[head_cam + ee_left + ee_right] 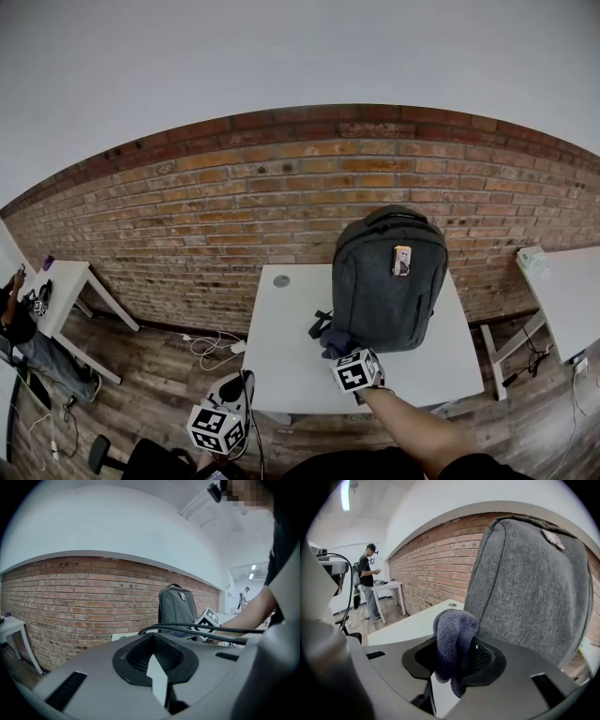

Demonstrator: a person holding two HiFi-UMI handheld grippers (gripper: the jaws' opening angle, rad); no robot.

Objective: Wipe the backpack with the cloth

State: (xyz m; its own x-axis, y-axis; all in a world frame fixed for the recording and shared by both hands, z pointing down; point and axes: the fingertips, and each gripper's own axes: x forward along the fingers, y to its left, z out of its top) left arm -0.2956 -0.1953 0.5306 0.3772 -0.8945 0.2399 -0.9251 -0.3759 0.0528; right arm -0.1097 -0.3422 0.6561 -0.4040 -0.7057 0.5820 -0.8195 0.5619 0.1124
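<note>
A grey backpack (pixel 389 281) stands upright on a white table (pixel 281 366) against a brick wall (pixel 216 197). Cables (pixel 211 345) trail across the wood floor at left. The right gripper (pixel 454 667) clamps a bunched blue-grey cloth (pixel 453 632) just beside the pack's lower front. The left gripper (pixel 158 679), jaws together and holding nothing, hangs low off the table's near left corner.
</note>
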